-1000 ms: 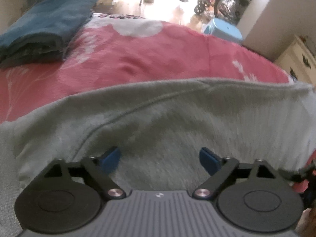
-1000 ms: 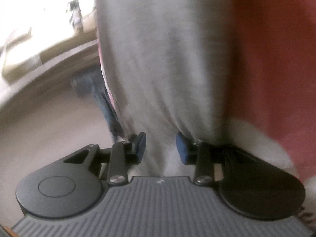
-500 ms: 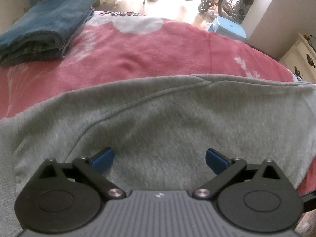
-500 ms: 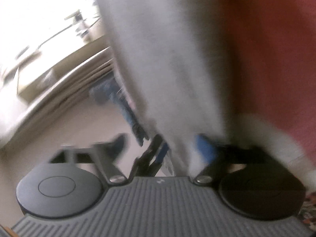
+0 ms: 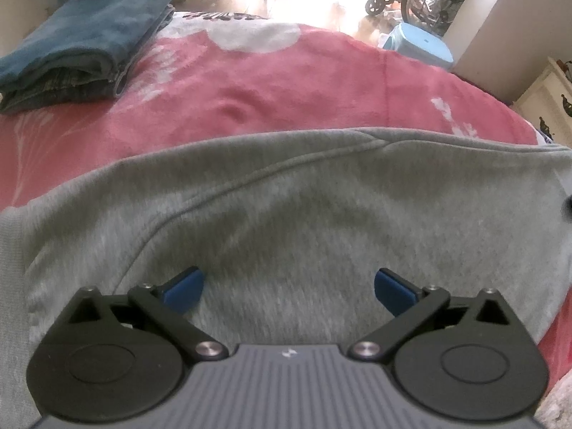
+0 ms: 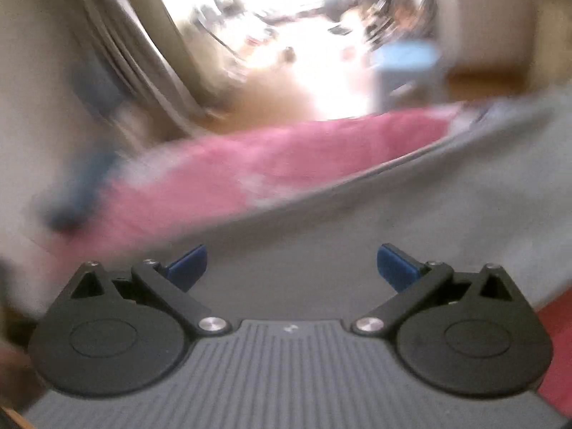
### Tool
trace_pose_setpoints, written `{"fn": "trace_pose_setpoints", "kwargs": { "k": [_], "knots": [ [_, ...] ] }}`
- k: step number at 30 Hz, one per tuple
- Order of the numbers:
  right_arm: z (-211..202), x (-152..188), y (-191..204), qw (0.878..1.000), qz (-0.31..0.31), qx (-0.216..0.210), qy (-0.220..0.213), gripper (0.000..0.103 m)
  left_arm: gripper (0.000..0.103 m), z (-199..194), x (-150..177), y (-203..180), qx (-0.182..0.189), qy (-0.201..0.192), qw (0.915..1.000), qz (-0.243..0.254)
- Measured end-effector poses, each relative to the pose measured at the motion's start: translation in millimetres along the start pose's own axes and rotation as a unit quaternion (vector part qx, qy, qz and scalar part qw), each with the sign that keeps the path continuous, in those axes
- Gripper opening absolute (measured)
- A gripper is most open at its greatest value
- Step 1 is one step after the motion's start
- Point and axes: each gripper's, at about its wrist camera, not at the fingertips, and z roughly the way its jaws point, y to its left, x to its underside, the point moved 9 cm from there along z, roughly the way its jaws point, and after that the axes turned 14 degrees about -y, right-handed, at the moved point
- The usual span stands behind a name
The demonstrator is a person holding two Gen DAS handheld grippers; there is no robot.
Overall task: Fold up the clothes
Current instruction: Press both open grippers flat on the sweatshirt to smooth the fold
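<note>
Grey sweatshirt (image 5: 286,214): lies spread flat across the pink blanket (image 5: 286,82), a seam running diagonally.
Left gripper (image 5: 289,287): spread wide just above the fleece, pinching nothing.
Right gripper (image 6: 291,262): spread wide too, empty, over the same cloth; view blurred.
Folded blue pile (image 5: 85,39): well apart, far left.
Risk: a shallow pinch may catch only one layer, so the fold drags crooked.

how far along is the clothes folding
Done: a folded blue stack sits at the far left of the red blanket. In hand: nothing; the grey garment lies spread flat, and the left gripper and right gripper are both open over it. Left: folding the grey garment.
</note>
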Motion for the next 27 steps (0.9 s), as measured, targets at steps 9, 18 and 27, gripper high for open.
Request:
{"fn": "trace_pose_setpoints", "kwargs": {
  "k": [9,18,27],
  "knots": [
    [51.7,80.7,25.9,0.982,-0.118,0.06,0.138,0.102,0.103,-0.3,-0.7,4.5,-0.001,0.006,0.9995,-0.03],
    [66.8,92.4,16.5,0.981,-0.075,0.045,0.175,0.102,0.103,1.7,-5.9,15.8,0.014,0.014,0.9953,-0.095],
    [65.7,90.9,17.9,0.983,-0.071,0.046,0.164,0.102,0.103,6.9,-7.1,11.9,-0.003,0.027,0.9965,-0.079]
  ]
}}
